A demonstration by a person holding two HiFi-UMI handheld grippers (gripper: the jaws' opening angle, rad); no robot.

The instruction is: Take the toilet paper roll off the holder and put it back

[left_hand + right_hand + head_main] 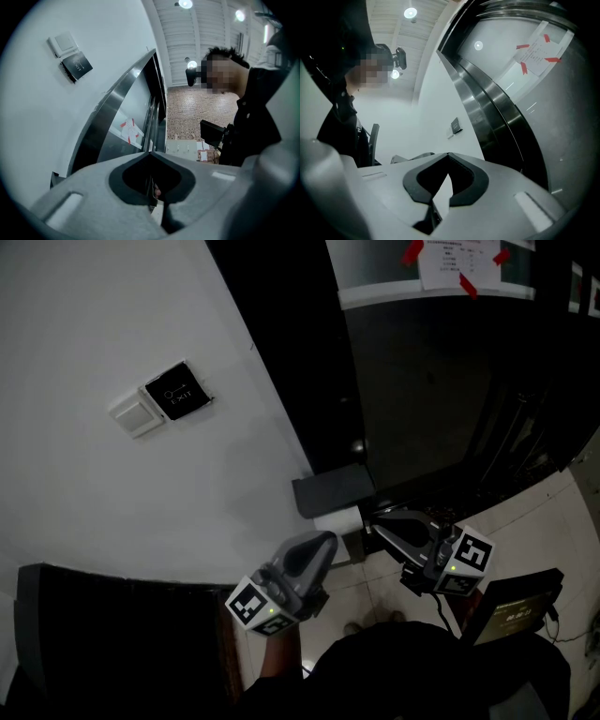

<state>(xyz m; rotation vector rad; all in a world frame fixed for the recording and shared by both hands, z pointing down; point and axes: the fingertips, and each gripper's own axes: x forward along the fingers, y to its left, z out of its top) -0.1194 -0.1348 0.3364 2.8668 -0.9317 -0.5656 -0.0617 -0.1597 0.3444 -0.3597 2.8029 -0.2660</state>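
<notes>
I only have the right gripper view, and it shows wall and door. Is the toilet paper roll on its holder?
Observer: Yes. In the head view the white roll sits under the holder's dark cover, on the wall beside the door frame.
Operator: Where's the left gripper?
Observer: The left gripper is just below the roll. Its own view shows its jaws together with nothing between them.
Operator: And mine, relative to the roll?
Observer: The right gripper is close on the roll's right, tips toward it. I cannot tell whether it touches.
</notes>
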